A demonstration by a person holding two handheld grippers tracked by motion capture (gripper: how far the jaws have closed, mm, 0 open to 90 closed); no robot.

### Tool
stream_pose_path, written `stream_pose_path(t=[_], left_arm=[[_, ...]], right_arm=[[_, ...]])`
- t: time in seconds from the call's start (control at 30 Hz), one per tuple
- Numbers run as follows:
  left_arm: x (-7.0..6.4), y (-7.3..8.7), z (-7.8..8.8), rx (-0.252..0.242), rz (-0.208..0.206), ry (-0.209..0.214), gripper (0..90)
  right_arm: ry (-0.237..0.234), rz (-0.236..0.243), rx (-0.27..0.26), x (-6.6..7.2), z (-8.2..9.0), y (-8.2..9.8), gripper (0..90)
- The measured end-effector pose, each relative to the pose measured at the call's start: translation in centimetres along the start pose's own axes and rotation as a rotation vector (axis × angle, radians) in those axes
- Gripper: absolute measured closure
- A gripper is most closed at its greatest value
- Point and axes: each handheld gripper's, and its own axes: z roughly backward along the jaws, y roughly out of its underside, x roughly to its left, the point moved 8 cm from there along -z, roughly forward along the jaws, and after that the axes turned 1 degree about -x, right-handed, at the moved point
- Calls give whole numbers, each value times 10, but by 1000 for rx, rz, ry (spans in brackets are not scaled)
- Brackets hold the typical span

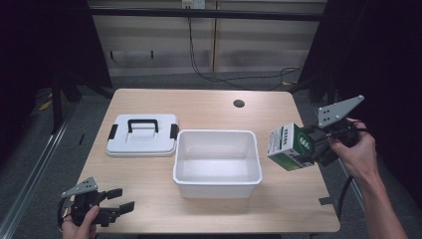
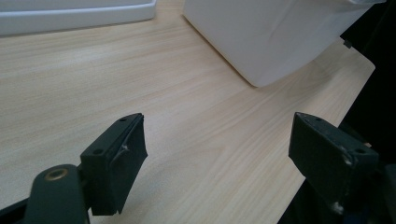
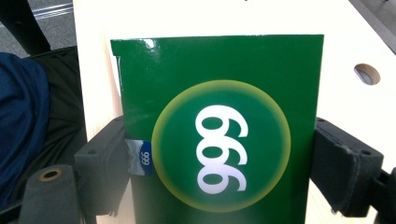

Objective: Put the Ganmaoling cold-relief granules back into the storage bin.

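1. Table (image 1: pixel 209 107): pale wood top, with a round hole (image 1: pixel 239 103) near the far edge.
2. Bin (image 1: pixel 217 185): white, open-topped, mid-table, nothing inside it.
3. Lid (image 1: pixel 142 135): white with black handle and side clips, flat on the table just left of the bin, apart from it.
4. Box (image 1: pixel 287 146): green carton marked "999", held tilted in the air just beyond the bin's right rim, above the table's right edge. Judged to be on its way into the bin.
5. Right gripper (image 1: pixel 312 147): jaws closed against the two sides of the box; in the right gripper view they press its lower part.
6. Left gripper (image 1: pixel 124 200): jaws spread wide with nothing between them, low at the table's near left corner.
7. Risks, as judged: the grip sits on smooth, glossy card, so a quick swing could let the box slip or turn; carried too low, its corner could catch the bin's rim and shove the bin.
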Motion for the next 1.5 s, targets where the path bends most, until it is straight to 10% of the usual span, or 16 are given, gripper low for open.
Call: stream_pose_path(t=[0.6,1.5], left_arm=[[0,0,0,-3,2,3,189],[0,0,0,-1,-3,6,189]], right_arm=[[-31,51,-22,2,-12,-45,160],[-81,126,83,7,-56,-101,160]])
